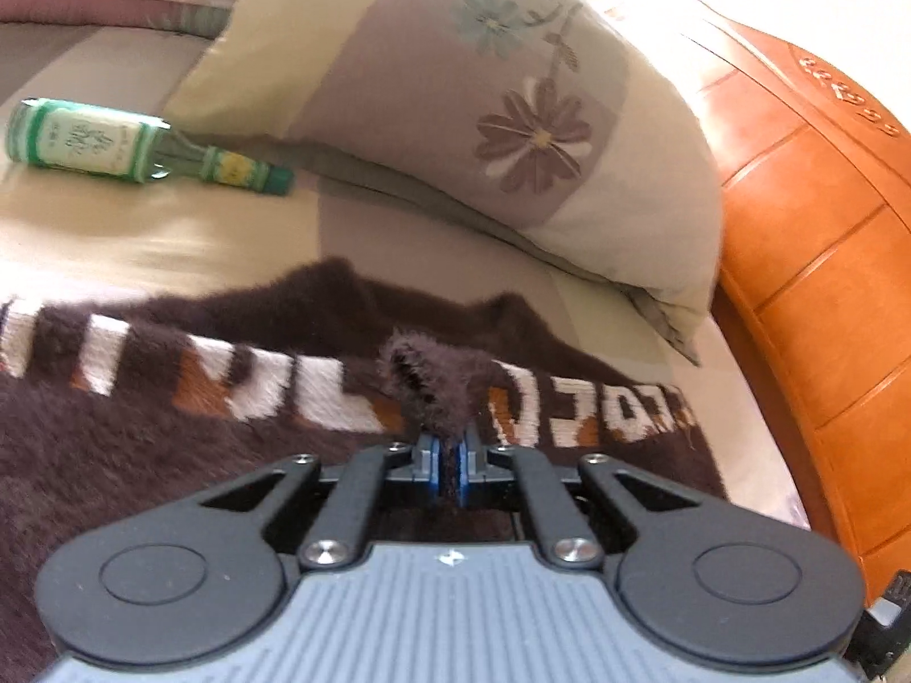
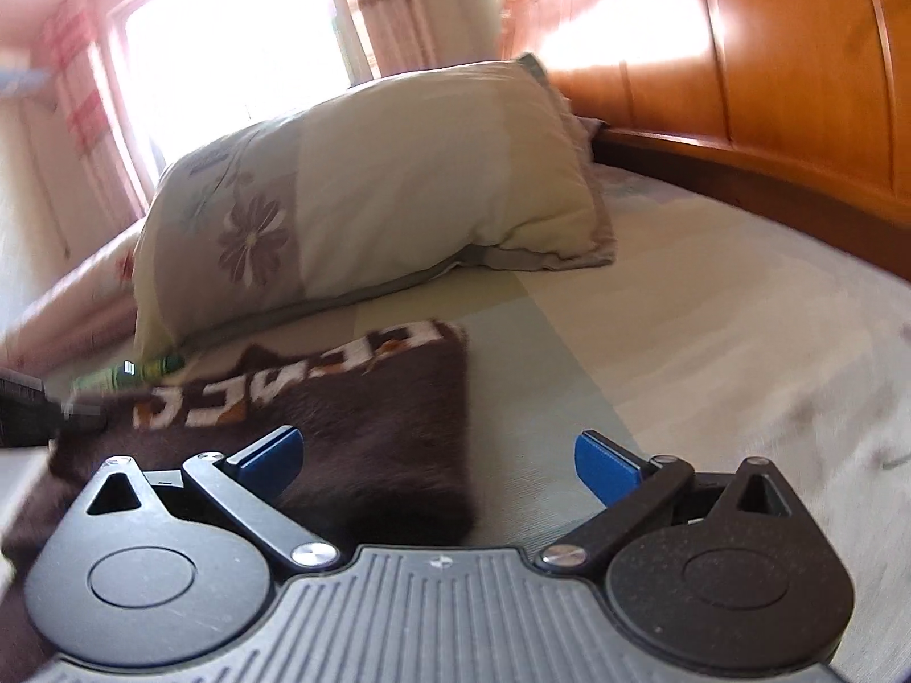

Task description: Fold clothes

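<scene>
A dark brown fuzzy garment [image 1: 142, 444] with white and orange lettering lies spread on the bed. My left gripper [image 1: 450, 469] is shut on a pinched tuft of its fabric [image 1: 433, 381], which stands up between the blue pads. In the right wrist view the same garment [image 2: 364, 455] lies flat, its corner reaching under the left blue finger. My right gripper [image 2: 438, 461] stands wide open just above the garment's near right edge, and its pads touch no cloth. The left gripper shows as a dark blurred shape [image 2: 23, 410] at the left edge.
A floral pillow [image 1: 484, 114] leans behind the garment, against the orange wooden headboard [image 1: 825, 262]. A green glass bottle [image 1: 125, 148] lies on its side left of the pillow. Pale bedsheet [image 2: 712, 353] spreads to the right of the garment. A bright window [image 2: 239, 28] stands behind.
</scene>
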Action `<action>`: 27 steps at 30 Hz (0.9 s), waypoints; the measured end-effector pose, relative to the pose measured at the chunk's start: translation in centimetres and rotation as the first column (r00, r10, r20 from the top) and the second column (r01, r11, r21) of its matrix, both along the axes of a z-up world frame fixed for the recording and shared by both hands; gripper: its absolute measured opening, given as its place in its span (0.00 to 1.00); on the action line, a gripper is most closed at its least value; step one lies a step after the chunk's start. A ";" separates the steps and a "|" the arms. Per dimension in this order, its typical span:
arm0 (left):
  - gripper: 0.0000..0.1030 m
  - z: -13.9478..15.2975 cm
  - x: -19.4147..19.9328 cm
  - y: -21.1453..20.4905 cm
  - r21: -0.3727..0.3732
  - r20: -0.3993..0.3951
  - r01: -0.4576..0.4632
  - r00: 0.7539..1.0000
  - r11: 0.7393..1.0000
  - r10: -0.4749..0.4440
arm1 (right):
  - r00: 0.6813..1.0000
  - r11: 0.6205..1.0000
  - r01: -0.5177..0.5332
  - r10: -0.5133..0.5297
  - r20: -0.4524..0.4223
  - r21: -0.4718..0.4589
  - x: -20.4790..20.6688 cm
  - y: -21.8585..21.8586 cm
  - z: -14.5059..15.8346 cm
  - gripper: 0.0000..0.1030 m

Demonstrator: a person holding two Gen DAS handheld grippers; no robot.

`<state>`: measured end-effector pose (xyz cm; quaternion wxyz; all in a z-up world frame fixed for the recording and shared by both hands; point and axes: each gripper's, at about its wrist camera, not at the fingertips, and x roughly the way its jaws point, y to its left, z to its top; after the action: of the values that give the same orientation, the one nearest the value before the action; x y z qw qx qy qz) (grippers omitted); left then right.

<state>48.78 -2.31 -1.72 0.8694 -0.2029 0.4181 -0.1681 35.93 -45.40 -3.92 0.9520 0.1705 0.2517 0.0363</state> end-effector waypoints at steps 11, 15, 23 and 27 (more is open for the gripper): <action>0.04 -2.7 0.5 1.5 -0.029 -0.052 -0.030 0.998 0.999 0.028 | 0.996 0.999 -0.048 0.049 0.073 -0.018 1.1 2.0 0.9 0.98; 0.04 -2.6 0.3 2.2 -0.008 -0.052 -0.031 0.998 0.999 0.030 | 0.989 0.990 -0.118 0.124 0.080 -0.073 1.9 4.5 1.0 0.98; 0.04 -1.8 -0.1 2.6 0.025 -0.063 0.002 0.998 1.000 0.000 | 0.979 0.974 -0.197 0.202 0.031 -0.107 3.1 6.8 0.4 0.95; 0.05 0.6 -0.9 2.0 0.161 -0.018 0.031 0.999 0.986 -0.029 | 0.978 0.975 -0.207 0.208 0.009 -0.079 3.5 6.6 0.1 0.74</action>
<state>47.85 -0.28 -1.10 0.8769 -0.1268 0.4403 -0.1453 39.45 -38.83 -3.83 0.9510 0.1061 0.2611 0.1271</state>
